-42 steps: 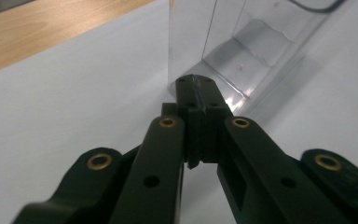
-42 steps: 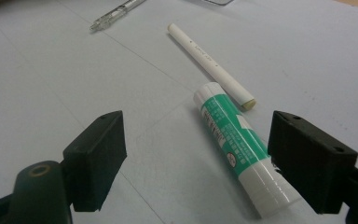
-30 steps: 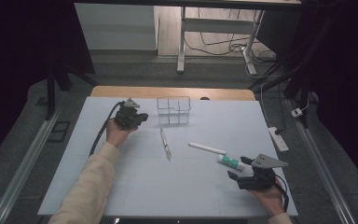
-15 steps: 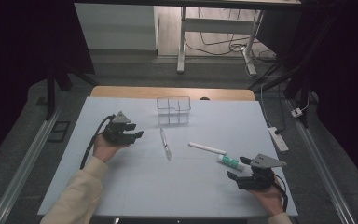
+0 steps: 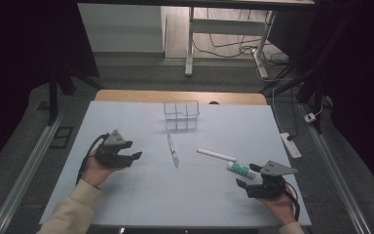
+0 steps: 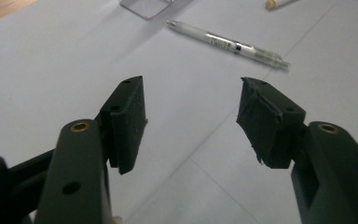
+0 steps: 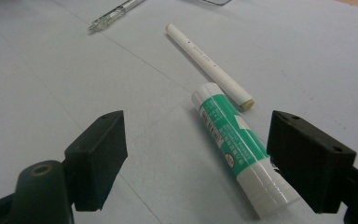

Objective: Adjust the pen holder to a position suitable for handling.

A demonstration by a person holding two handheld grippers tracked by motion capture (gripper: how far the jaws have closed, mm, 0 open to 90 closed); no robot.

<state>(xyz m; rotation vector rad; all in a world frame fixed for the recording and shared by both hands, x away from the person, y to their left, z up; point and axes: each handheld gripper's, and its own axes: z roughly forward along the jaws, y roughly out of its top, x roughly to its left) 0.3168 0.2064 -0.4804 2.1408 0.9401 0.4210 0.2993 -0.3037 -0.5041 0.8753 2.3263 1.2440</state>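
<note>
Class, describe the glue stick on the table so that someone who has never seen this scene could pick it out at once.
Start at the clear compartment box at the far middle of the pale table, then come toward the near right, to the right tool. Just ahead of it lies the glue stick. Beside the all-white marker and the clear pen, it is shorter, thicker and banded green.

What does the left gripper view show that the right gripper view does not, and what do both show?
Left gripper view alone: the left gripper with black jaws open and nothing between them, and a corner of the clear plastic compartment box.

Right gripper view alone: the right gripper, open, with the green-and-white glue stick lying on the table between its jaws, touched by neither pad.

Both: the clear ballpoint pen, the white marker stick and the pale grey-blue tabletop.
</note>
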